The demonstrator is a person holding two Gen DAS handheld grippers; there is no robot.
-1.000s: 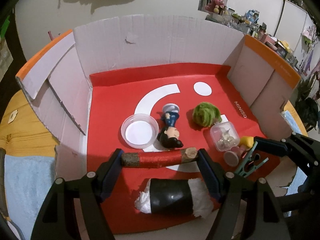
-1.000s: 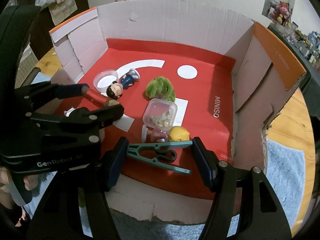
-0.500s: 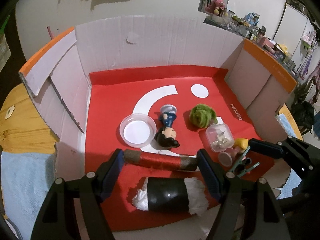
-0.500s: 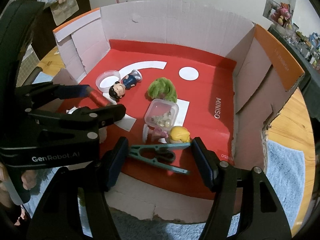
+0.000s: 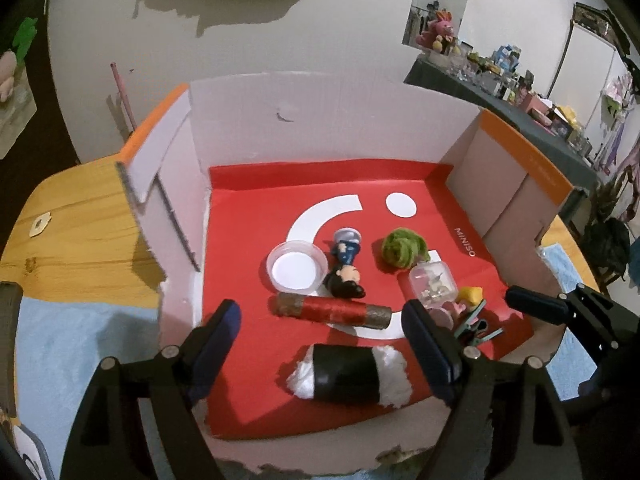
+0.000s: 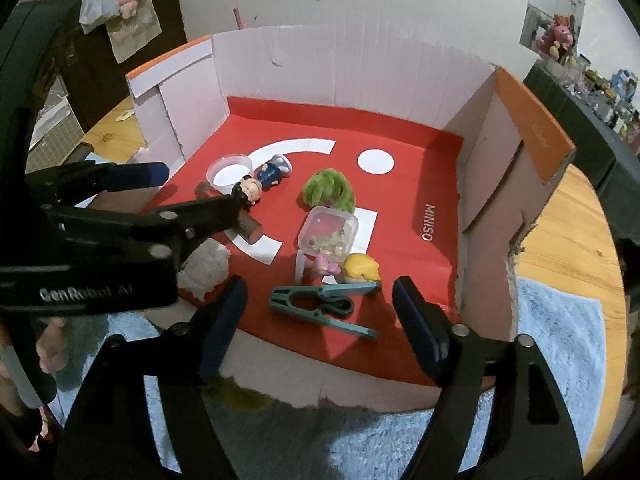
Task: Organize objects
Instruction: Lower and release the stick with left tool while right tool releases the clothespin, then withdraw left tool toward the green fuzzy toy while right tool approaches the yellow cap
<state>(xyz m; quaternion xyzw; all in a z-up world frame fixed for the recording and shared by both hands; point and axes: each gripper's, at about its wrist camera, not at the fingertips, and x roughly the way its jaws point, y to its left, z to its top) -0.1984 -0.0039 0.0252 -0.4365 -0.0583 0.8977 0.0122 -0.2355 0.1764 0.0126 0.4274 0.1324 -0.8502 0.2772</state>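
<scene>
Since the earlier frames, both tongs have just been opening and have let go of their loads. The left tongs (image 5: pixel 322 330) stand released above the red-wrapped stick (image 5: pixel 334 311), which lies on the red liner of the cardboard box (image 5: pixel 332 120) beside the figurine (image 5: pixel 347 268). The right tongs (image 6: pixel 320 312) stand released; the teal clothespin (image 6: pixel 320 304) lies between the jaws, untouched, on the liner.
</scene>
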